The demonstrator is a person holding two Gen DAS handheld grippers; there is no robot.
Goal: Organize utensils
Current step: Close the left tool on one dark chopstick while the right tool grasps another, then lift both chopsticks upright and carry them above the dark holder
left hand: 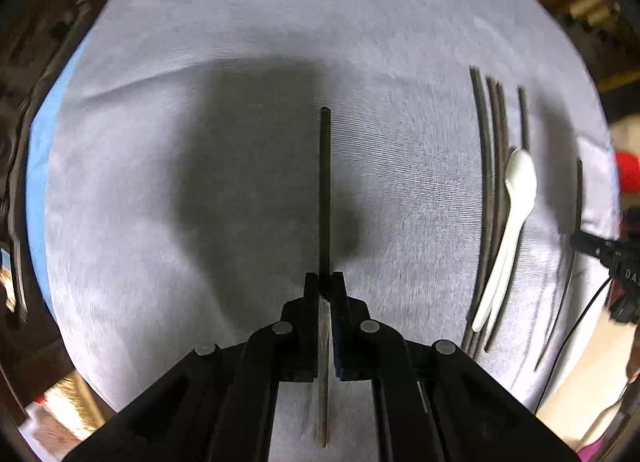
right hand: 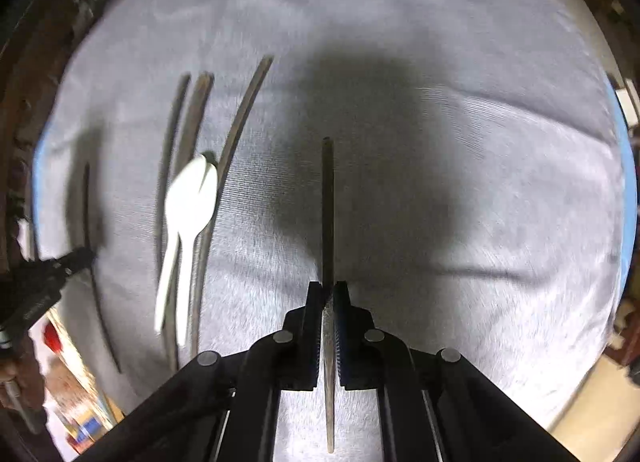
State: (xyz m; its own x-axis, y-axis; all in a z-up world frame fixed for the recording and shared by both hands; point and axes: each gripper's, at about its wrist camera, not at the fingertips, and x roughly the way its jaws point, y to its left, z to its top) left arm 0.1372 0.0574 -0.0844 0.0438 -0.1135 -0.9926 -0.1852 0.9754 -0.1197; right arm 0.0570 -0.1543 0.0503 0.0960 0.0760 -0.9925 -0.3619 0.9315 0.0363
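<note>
Black fingers (left hand: pixel 325 282), chopstick (left hand: pixel 325 182); beyond, white spoons (left hand: pixel 516 198) across chopsticks (left hand: pixel 490 166)

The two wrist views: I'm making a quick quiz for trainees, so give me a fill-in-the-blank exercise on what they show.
1. The left gripper is shut on a thin dark ____.
2. The spoons lying on the cloth are ____ in colour.
3. The table is covered by a ____ cloth.
4. The right gripper holds a chopstick, so ____ grippers are loaded.

Missing words: chopstick; white; grey; both
</note>
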